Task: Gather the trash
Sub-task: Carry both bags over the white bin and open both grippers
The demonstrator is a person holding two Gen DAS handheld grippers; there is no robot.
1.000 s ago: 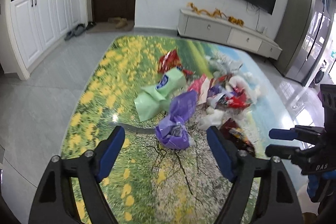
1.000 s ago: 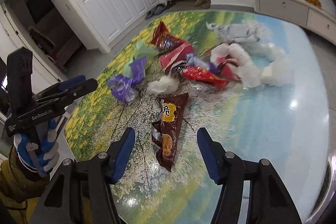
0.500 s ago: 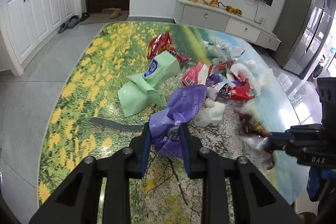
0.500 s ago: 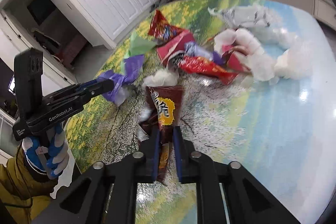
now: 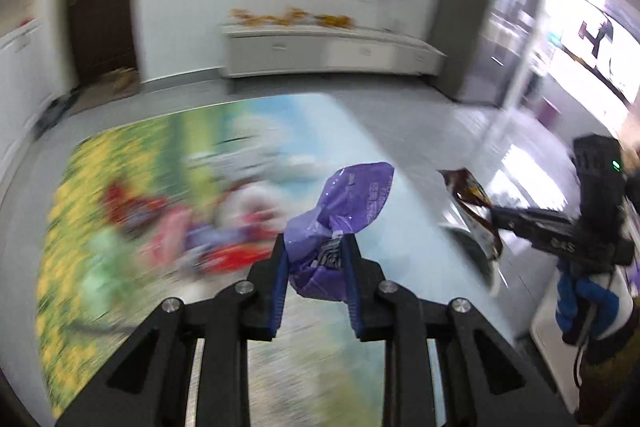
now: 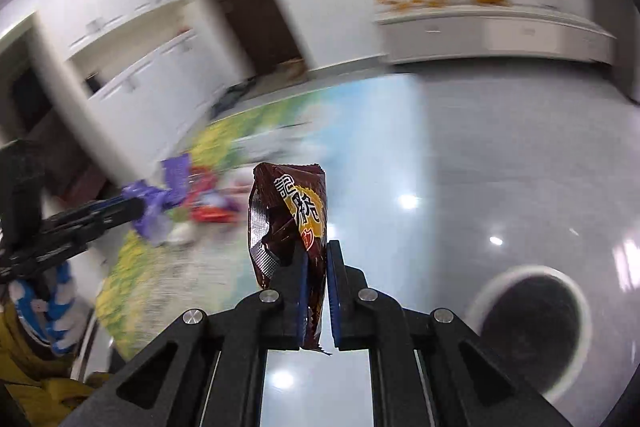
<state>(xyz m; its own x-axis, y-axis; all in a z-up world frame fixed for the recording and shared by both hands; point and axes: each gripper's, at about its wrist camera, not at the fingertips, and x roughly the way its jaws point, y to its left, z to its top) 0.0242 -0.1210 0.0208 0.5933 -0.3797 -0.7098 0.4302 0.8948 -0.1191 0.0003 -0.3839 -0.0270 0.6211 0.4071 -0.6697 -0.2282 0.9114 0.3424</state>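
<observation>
With the purple wrapper (image 5: 340,223) being pinched in the left gripper (image 5: 314,283) and the brown snack bag (image 6: 294,227) in the right gripper (image 6: 316,291), either could be shaken loose short of the bin (image 6: 532,331).

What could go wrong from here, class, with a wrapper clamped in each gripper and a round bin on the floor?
1. The brown snack packet is pinched only at its lower end by the right gripper; it might slip out.
2. The purple bag billows above the left gripper and could snag or spill.
3. The bin sits off to the side, so a drop could miss.
</observation>
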